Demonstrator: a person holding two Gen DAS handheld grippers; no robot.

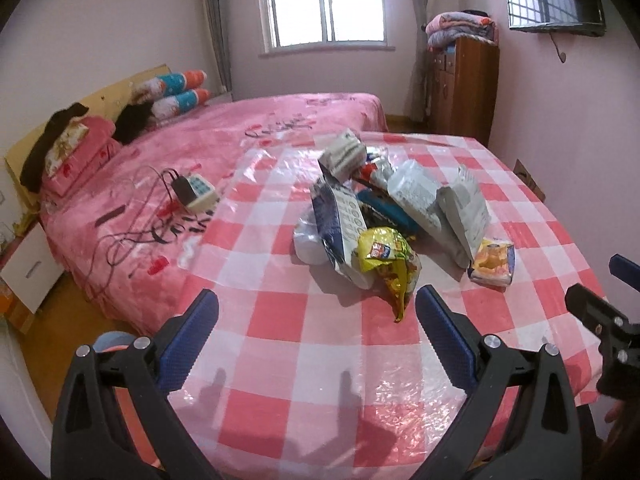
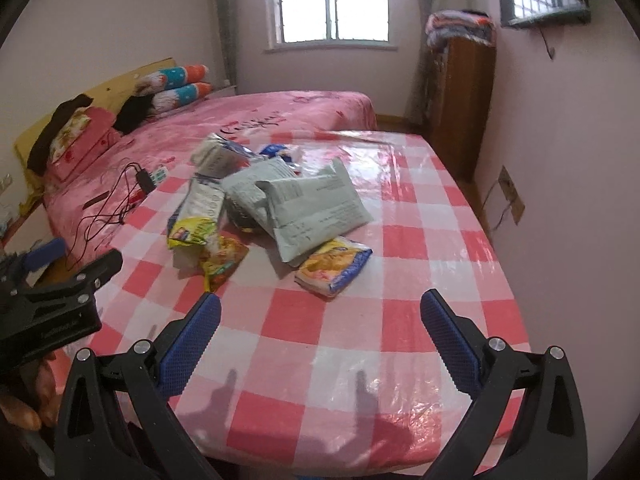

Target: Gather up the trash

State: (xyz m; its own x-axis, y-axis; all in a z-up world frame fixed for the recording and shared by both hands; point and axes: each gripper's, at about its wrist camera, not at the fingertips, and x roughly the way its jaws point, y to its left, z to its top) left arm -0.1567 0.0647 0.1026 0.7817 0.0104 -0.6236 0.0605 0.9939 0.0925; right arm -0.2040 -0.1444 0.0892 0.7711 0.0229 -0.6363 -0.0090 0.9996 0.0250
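A heap of empty snack wrappers lies on the red-and-white checked table. Nearest are a crumpled yellow bag, an orange-yellow packet with blue trim, and grey-white pouches. A silver-blue bag leans at the heap's left. My left gripper hovers open over the near table, just short of the yellow bag. My right gripper is open too, a little short of the orange packet. Both hold nothing.
A pink bed adjoins the table's far left side, with a charger block and cables on it. A wooden cabinet topped with folded blankets stands at the far right wall. A hand shows at lower left.
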